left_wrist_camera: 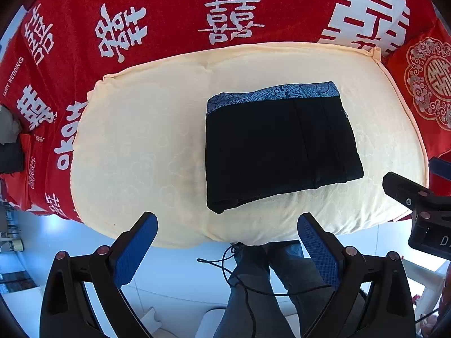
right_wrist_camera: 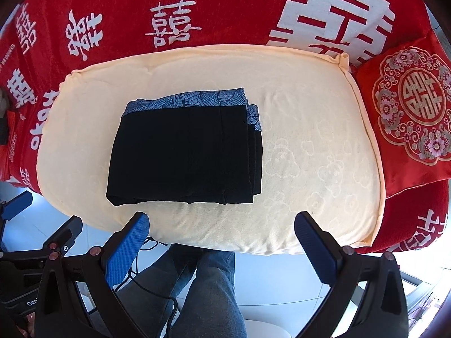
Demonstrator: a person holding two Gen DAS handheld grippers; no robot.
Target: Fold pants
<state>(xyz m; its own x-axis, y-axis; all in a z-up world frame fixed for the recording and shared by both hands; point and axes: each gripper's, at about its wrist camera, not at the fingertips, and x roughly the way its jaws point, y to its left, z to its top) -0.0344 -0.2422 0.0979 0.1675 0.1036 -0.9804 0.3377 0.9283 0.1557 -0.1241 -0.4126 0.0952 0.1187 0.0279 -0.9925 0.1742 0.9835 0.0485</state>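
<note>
On the cream cushion [right_wrist_camera: 324,146], toward its left edge, the folded pants [right_wrist_camera: 186,155], apparently soft and limp, are best gripped at the near fold, both the left gripper [left_wrist_camera: 227,242] and right gripper [right_wrist_camera: 221,242] being spread and empty.

Cream cushion [right_wrist_camera: 310,129] on a red blanket [right_wrist_camera: 225,8]; pale tiled floor [left_wrist_camera: 174,276] below.

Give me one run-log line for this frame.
pants: folded, flat on cream cushion | left hand-held gripper: open, empty, off cushion | right hand-held gripper: open, empty | fold looks done
</note>
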